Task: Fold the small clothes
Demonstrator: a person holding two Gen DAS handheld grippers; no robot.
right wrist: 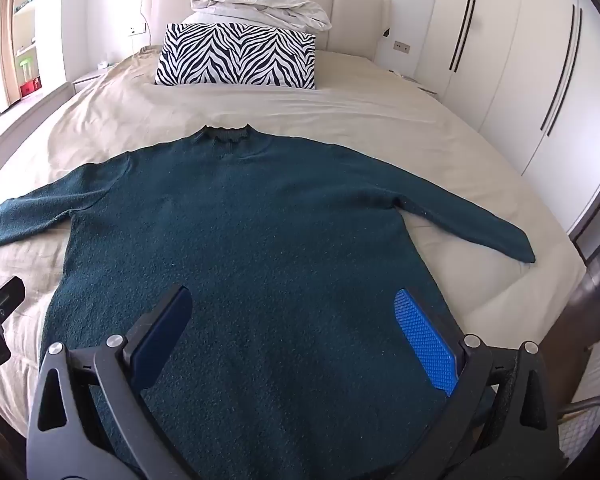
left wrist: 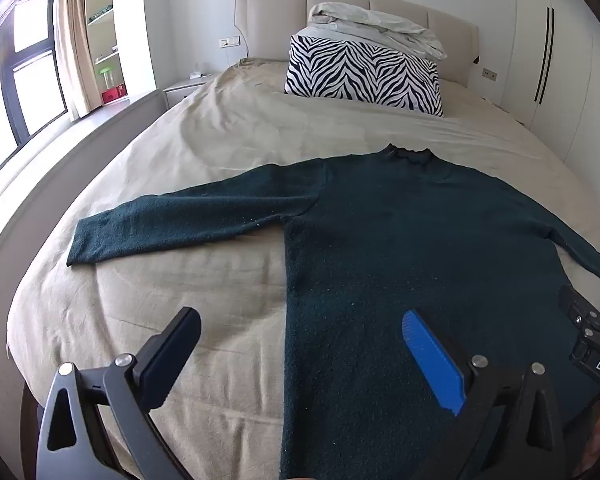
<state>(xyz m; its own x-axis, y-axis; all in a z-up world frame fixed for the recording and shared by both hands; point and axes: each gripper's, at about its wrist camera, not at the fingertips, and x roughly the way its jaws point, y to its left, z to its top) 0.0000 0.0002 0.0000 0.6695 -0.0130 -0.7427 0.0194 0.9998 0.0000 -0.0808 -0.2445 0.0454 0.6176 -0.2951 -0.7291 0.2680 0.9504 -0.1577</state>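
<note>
Currently the dark green sweater (right wrist: 240, 260) lies flat on the bed (right wrist: 380, 112), both sleeves spread. Left claw (left wrist: 300, 360) and right claw (right wrist: 300, 344) hover released, holding nothing. Knit looks soft, floppy, light; pinch a sleeve cuff (right wrist: 520, 250) or hem corner.

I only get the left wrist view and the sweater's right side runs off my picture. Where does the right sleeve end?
Observer: The right sleeve lies flat and straight, angled outward, and its cuff stops on the bed sheet short of the edge.
Operator: Is the right gripper holding any cloth?
Observer: No. The right gripper is wide open above the sweater, over its lower middle.
Operator: Anything beside the bed on that side?
Observer: White wardrobe doors with long dark handles stand along it.
</note>
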